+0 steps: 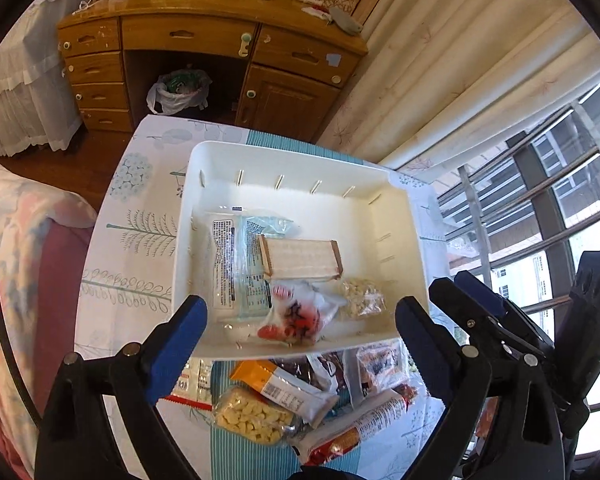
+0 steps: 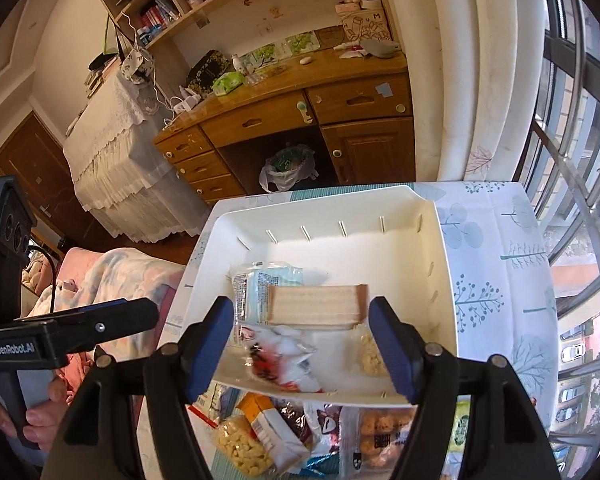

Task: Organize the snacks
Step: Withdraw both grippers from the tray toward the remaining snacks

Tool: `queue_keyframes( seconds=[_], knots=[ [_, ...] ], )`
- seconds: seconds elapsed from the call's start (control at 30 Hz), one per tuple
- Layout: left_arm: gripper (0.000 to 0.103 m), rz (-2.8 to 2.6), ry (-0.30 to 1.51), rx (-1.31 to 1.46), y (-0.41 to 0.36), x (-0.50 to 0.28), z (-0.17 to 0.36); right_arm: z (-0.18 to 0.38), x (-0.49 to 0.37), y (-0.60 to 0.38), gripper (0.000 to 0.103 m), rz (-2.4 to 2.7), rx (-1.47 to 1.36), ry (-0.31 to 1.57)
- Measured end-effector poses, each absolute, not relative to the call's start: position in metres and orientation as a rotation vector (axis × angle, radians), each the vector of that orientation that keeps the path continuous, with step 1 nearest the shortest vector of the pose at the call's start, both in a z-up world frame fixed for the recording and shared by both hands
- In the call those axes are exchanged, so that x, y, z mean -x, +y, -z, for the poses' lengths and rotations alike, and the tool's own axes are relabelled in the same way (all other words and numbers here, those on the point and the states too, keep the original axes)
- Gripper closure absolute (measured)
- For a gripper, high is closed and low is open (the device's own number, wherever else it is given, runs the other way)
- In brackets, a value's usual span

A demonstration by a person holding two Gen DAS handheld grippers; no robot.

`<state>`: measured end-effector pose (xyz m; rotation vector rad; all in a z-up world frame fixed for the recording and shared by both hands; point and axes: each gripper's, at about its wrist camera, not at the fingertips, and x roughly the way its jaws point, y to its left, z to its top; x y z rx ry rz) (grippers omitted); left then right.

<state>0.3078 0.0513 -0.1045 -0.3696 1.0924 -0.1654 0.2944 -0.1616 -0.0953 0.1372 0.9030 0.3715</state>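
A: Where do the snacks sit?

B: Some lie in the white plastic bin [image 1: 204, 184] on the small table [image 1: 140, 248] with the tree-print cloth. The bin fills the far half of the table. Inside, toward its near wall, there is a wafer pack [image 1: 302, 258], a clear packet with printed text [image 1: 236, 264] at its left, a red-and-white wrapped snack [image 1: 296, 316] in front of it, and a small bag of pale puffs [image 1: 362, 296] at the right.

A: And the rest?

B: A loose pile lies along the table's near edge, just outside the bin's near wall: a bag of yellow puffed pieces [image 1: 252, 420], an orange-and-white bar [image 1: 284, 390], a red-and-white tube pack [image 1: 360, 428], and a clear bag of round brown biscuits [image 2: 380, 428].

A: The tongs?

B: The left gripper [image 1: 302, 332] is released, its blue pads spread wide over the bin's near wall, with nothing pinched between them. The right gripper [image 2: 302, 344] is also released; its pads frame the wafer pack and the red-and-white snack from above, pressing on neither. A hand [image 2: 40, 416] grips the left tool's handle at the left of the right wrist view.

A: Behind the table?

B: A wooden desk [image 2: 284, 116] with drawers, and a plastic bag [image 2: 288, 168] in its kneehole.
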Motion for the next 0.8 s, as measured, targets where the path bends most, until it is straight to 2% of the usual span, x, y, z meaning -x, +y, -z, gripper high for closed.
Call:
queue_keyframes(
  seconds=[0.33, 0.8],
  knots=[
    [0.008, 0.198, 1.041, 0.359, 0.062, -0.23, 0.076, 0.07, -0.222, -0.153, 0.032, -0.331, -0.146, 0.843],
    [0.008, 0.223, 1.006, 0.336, 0.086, -0.103, 0.059, 0.065, -0.1, -0.132, 0.032, -0.278, -0.171, 0.807]
  ],
)
